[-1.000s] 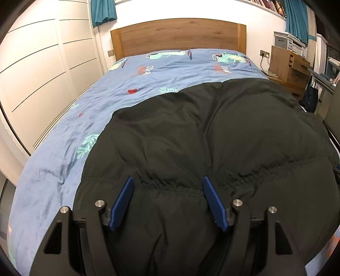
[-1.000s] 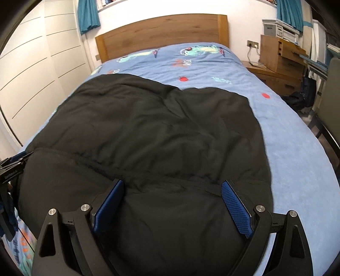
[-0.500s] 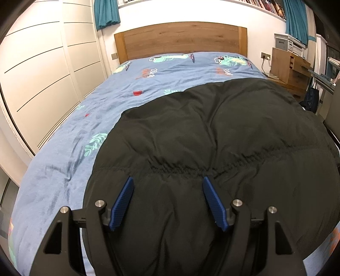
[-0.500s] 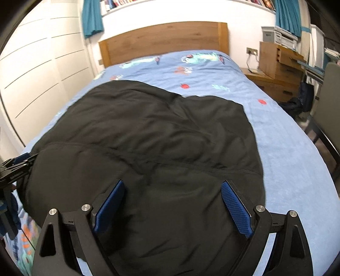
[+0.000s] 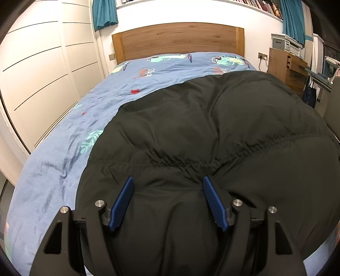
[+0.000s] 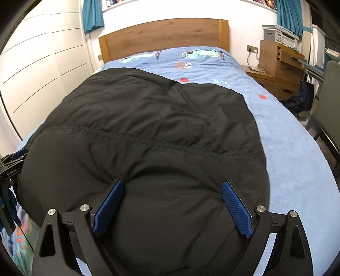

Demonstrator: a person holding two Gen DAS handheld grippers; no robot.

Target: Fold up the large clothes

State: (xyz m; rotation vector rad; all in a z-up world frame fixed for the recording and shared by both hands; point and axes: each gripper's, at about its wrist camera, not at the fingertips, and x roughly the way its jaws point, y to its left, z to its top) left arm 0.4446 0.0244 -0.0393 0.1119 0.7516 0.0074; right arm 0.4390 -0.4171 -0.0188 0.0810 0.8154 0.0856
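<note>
A big black puffy coat lies spread out on the bed, near the foot end, and it covers most of that end. The coat is soft and bumpy, and a stitched seam runs across it from side to side. The left tool is right over the near part of the coat. Its two blue fingers stand wide apart, with a fat roll of black cloth between them, but I cannot tell if they squeeze it. The right tool is over the near part of the coat too, and its blue fingers stand even wider, with puffy cloth between them. In the right view, the left tool peeks in beside the coat's left edge. Past the coat, the bed has a blue cover with cartoon pictures and little red spots. Beyond the coat stands a wooden headboard. Left of the coat is a white wardrobe. Right of the coat is a wooden cabinet with a grey printer on top. Teal curtains hang up high behind the headboard.
</note>
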